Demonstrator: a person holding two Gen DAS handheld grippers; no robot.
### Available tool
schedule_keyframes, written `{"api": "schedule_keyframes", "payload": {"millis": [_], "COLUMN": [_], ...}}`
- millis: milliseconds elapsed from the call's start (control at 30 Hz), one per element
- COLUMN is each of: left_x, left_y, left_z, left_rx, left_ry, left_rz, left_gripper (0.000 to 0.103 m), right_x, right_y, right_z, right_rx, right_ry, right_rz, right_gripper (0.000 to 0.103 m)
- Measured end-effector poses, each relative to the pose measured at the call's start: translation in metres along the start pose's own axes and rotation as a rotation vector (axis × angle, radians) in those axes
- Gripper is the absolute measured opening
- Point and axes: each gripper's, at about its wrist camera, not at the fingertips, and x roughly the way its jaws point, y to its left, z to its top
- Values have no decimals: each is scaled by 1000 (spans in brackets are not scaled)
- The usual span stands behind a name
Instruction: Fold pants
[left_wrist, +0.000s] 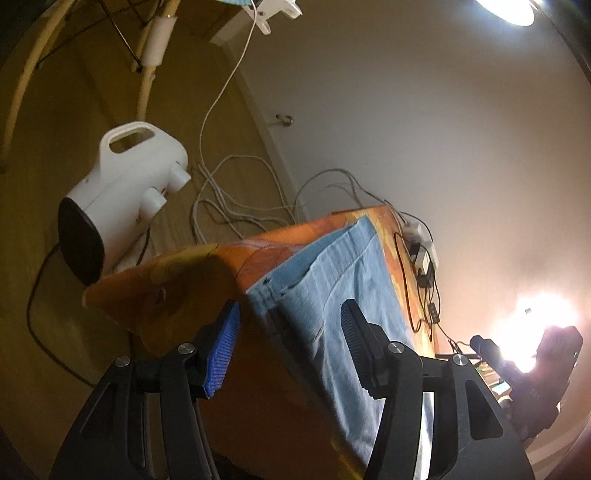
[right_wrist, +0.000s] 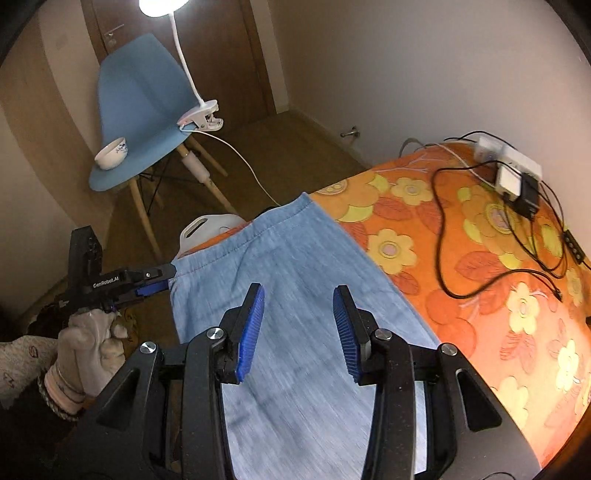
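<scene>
Jeans (right_wrist: 295, 295) lay flat on your floral table (right_wrist: 480, 258). Your left tongs (right_wrist: 162, 282) and right tongs (right_wrist: 299, 325) both gaped, gripping nothing.

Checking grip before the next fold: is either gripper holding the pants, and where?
Nothing is held. The left gripper and right gripper both stand open over the pants, neither clamping them.

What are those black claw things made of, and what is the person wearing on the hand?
Each gripper is a matte black frame with silver screw heads and two ribbed blue pads. The left gripper bears white lettering. The hand wears a pale knitted glove, with a patterned sleeve.
</scene>
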Motion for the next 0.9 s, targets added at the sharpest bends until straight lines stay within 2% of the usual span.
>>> {"api": "schedule_keyframes", "payload": {"millis": [200,300,433,567,900], "left_x": [0,-1,-6,-3,10], "left_y": [0,-5,-14,-30,-41], "left_z": [0,-3,-7,-12,-13], "left_rx": [-8,21,87,174,276], "left_ry": [-28,-36,-63,-66,-85], "left_rz": [8,44,77,84,155], "left_gripper": [52,45,18,18,18], "right_x": [10,12,16,25,75], "right_y": [8,9,10,8,-1], "right_z": [6,10,14,17,33], "right_rx": [1,6,21,50,177], "right_ry": [5,5,8,20,104], "right_rz": [0,4,14,36,116], "right_gripper": [40,40,40,40,40]}}
